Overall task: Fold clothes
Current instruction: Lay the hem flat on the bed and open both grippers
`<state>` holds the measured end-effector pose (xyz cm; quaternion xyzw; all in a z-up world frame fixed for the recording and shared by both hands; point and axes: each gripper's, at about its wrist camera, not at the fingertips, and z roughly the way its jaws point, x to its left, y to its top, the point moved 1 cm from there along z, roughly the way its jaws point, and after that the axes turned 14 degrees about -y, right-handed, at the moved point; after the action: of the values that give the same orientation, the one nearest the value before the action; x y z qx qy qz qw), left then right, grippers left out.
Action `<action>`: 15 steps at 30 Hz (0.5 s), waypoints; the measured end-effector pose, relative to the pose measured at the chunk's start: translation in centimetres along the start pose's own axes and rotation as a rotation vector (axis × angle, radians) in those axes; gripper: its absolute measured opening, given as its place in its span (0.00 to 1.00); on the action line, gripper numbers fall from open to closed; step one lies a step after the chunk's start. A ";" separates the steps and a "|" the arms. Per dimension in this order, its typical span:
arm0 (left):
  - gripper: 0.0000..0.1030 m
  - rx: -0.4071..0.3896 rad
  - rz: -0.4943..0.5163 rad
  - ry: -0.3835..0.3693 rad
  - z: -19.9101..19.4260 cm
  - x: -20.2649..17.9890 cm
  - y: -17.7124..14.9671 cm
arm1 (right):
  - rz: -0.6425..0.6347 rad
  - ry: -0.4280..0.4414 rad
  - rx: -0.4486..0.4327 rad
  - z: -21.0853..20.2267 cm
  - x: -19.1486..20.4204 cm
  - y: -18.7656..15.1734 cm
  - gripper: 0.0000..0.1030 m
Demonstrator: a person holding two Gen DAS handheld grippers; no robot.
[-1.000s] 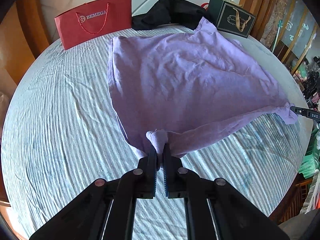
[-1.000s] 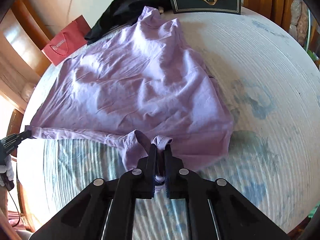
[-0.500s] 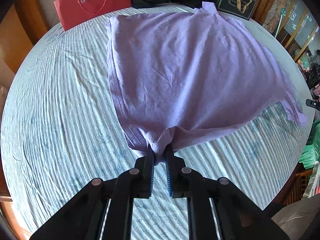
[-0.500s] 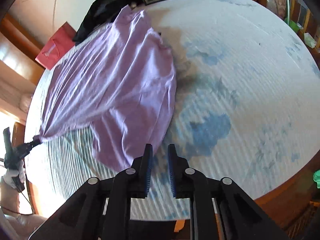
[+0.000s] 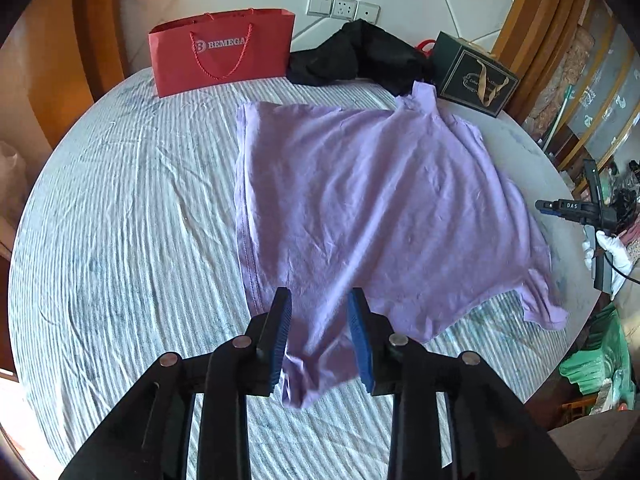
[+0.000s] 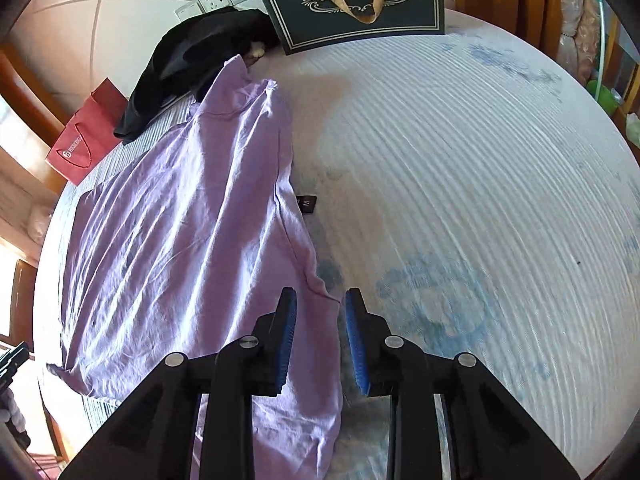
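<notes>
A lilac T-shirt [image 5: 372, 208] lies spread on the round table's striped cloth [image 5: 132, 216]; it also shows in the right wrist view [image 6: 184, 248]. My left gripper [image 5: 319, 300] is open above the shirt's near corner, which hangs loose and blurred between the jaws. My right gripper [image 6: 320, 298] is open over the shirt's right edge, holding nothing. The right gripper also shows at the table's right rim in the left wrist view [image 5: 560, 206].
A red paper bag [image 5: 222, 50], a black garment [image 5: 360, 56] and a dark gift bag [image 5: 476, 76] stand at the table's far edge by the wall. A small black tag [image 6: 307, 203] lies beside the shirt. The table edge [image 5: 576, 320] drops off to the right.
Both grippers have opened and let go of the shirt. The shirt has dropped from stretched to lying on the table. The right gripper swung back over the shirt's edge.
</notes>
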<state>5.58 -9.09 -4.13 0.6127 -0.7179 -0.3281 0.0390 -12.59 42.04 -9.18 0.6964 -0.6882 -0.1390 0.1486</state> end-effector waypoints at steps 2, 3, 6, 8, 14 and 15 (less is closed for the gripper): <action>0.39 -0.011 -0.013 0.024 0.0 0.2 0.5 | -0.020 -0.014 0.018 1.2 0.3 0.3 0.26; 0.39 -0.010 -0.020 0.036 0.3 0.3 0.8 | -0.030 -0.018 0.032 1.9 0.5 0.3 0.26; 0.39 0.027 -0.026 0.073 2.7 0.2 0.5 | -0.111 -0.067 0.034 2.4 2.0 0.3 0.04; 0.39 0.064 -0.013 0.079 4.8 -0.2 0.2 | -0.166 -0.162 0.021 1.7 2.6 0.0 0.04; 0.39 0.169 -0.011 0.091 9.5 -0.2 -2.1 | -0.044 -0.193 0.032 0.1 -3.0 -1.3 0.05; 0.39 0.178 -0.010 0.087 9.8 -0.2 -2.4 | -0.045 -0.185 0.010 -0.7 -3.3 -1.9 0.09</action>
<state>3.22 -4.84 -12.93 0.6309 -0.7389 -0.2363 0.0138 -10.61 45.34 -9.30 0.6966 -0.6839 -0.2026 0.0777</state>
